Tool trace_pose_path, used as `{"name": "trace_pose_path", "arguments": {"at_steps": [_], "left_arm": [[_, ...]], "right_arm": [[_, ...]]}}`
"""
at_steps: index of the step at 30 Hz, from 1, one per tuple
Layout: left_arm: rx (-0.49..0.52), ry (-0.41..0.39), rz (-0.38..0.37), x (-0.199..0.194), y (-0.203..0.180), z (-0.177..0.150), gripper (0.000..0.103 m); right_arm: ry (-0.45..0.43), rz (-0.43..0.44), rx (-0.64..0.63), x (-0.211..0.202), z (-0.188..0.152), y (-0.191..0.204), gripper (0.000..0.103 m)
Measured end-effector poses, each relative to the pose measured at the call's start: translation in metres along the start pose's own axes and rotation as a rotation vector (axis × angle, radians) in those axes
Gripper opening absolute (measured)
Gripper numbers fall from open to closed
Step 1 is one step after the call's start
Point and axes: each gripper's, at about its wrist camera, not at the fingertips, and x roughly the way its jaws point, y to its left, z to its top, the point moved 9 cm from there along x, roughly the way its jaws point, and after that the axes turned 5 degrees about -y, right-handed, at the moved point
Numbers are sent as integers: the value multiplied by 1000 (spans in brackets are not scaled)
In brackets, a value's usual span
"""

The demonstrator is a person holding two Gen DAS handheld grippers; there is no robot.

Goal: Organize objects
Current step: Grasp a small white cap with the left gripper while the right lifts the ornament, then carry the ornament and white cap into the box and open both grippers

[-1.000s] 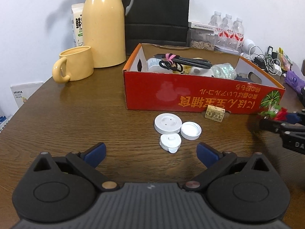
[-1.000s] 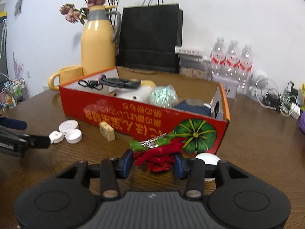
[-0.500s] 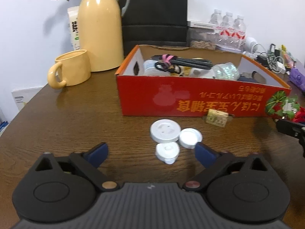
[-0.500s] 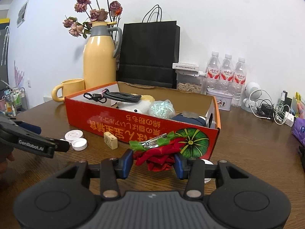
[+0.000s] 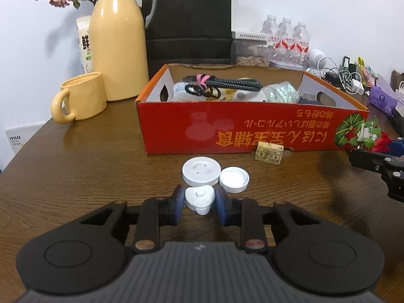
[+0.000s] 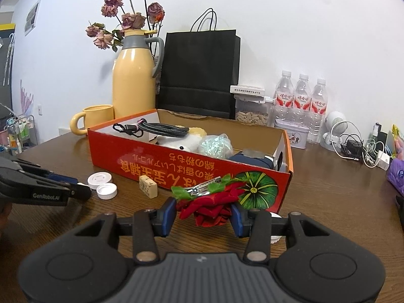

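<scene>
Three white pieces lie on the brown table in front of the red cardboard box (image 5: 227,128): a large disc (image 5: 201,171), a bottle cap (image 5: 234,179) and a small plug-shaped cap (image 5: 199,197). My left gripper (image 5: 199,200) is closing, and its blue pads touch both sides of the small cap. A tan tile block (image 5: 269,152) rests against the box front. My right gripper (image 6: 203,213) is shut on a red fabric flower (image 6: 209,205) with green leaves and a metal clip, held above the table near the box's right corner (image 6: 282,176).
The box holds a braided cable, a plush toy and other items. A yellow thermos (image 5: 118,48) and mug (image 5: 80,98) stand at the back left, and a black bag (image 5: 189,20) behind the box. Bottles (image 5: 285,35) and cables (image 5: 341,75) crowd the back right. A white lid (image 6: 275,238) lies under my right gripper.
The left jaws went from wide open to closed around the small white cap. The right gripper kept its hold on the red flower.
</scene>
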Motion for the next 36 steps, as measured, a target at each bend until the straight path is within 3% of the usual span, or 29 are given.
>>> {"name": "trace_pose_path", "arguments": {"at_steps": [12, 23, 29, 36], "left_arm": [[-31, -82, -4, -19, -1, 17, 27], [7, -208, -88, -28, -40, 80, 27], [-17, -251, -104, -11, -54, 117, 27], [-53, -270, -107, 18, -59, 147, 27]], "right_arm": [[-34, 1, -11, -5, 7, 1, 43], [-118, 22, 3, -1, 53, -2, 43], [-153, 0, 11, 18, 85, -12, 43], [-134, -33, 38, 65, 106, -33, 43]]}}
